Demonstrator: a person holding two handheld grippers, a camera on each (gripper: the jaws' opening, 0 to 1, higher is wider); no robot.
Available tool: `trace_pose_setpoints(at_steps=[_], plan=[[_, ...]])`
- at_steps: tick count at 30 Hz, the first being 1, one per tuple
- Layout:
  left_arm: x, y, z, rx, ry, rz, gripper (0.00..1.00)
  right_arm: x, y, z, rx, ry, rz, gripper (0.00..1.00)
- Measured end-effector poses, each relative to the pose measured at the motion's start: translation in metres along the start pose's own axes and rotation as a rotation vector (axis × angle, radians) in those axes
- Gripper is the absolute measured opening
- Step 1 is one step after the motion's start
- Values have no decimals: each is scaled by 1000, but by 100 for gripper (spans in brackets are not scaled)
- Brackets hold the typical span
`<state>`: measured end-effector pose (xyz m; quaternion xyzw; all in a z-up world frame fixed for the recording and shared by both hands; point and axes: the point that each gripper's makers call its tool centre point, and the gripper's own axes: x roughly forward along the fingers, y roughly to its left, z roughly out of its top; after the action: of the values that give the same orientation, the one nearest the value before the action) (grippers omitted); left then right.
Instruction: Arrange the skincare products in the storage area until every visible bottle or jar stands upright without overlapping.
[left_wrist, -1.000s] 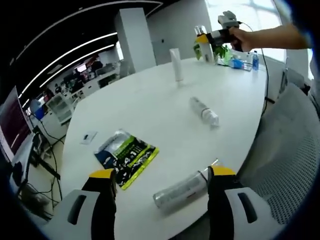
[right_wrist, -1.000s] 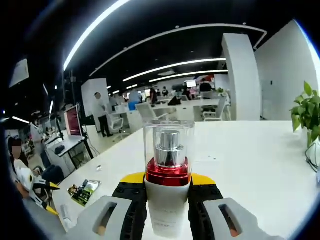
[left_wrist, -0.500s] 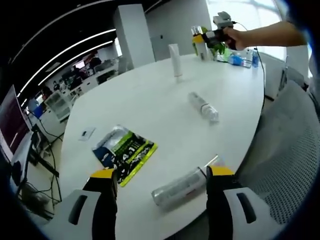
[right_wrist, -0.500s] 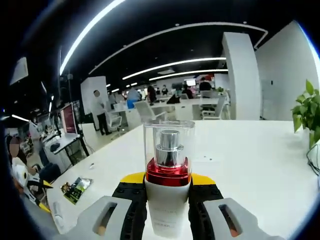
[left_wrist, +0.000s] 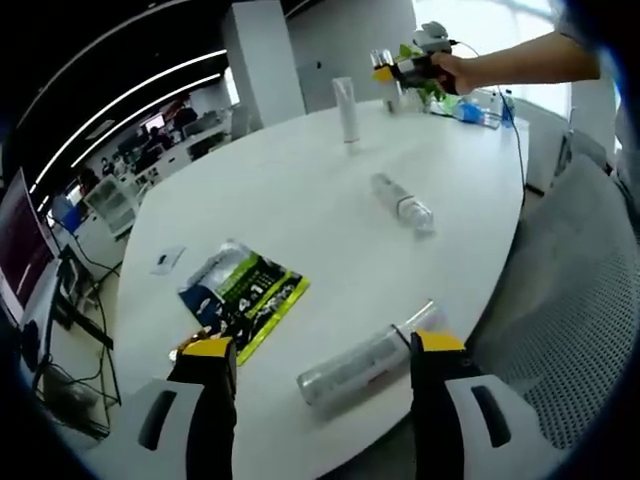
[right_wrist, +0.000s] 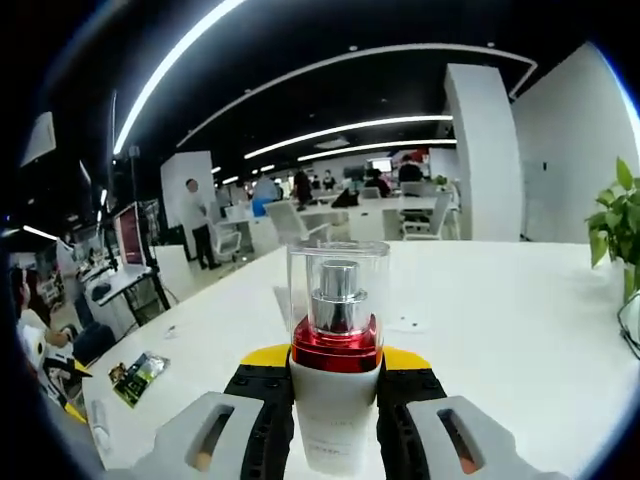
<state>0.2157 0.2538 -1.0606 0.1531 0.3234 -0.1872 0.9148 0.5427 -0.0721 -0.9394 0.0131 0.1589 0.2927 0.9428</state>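
So in the right gripper view, the right gripper (right_wrist: 335, 385) has its fingers closed tight on a pump bottle (right_wrist: 336, 375) with a white body, red collar and clear cap, held upright dead centre over the white tabletop (right_wrist: 500, 320). In the left gripper view that same gripper and bottle (left_wrist: 381, 72) sit way up at 1 o'clock, with the person's hand (left_wrist: 456, 70) on it. The left gripper (left_wrist: 325, 355) is spread wide with nothing in it, hovering at the near edge. A silvery tube (left_wrist: 358, 366) lies on its side between its fingers, a clear bottle (left_wrist: 401, 202) lies flat up at 1 o'clock, a white tube (left_wrist: 345, 108) stands upright near 12, and a green and black pouch (left_wrist: 241, 297) lies flat around 10 o'clock.
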Motion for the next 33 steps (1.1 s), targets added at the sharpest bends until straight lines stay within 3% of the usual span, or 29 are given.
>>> trace_pose_setpoints(at_steps=[17, 33], plan=[[2, -3, -6, -2, 35, -13, 64, 22, -23, -10, 2, -11, -1, 25], [3, -3, -12, -3, 65, -15, 64, 35, -42, -34, -10, -1, -35, 25]])
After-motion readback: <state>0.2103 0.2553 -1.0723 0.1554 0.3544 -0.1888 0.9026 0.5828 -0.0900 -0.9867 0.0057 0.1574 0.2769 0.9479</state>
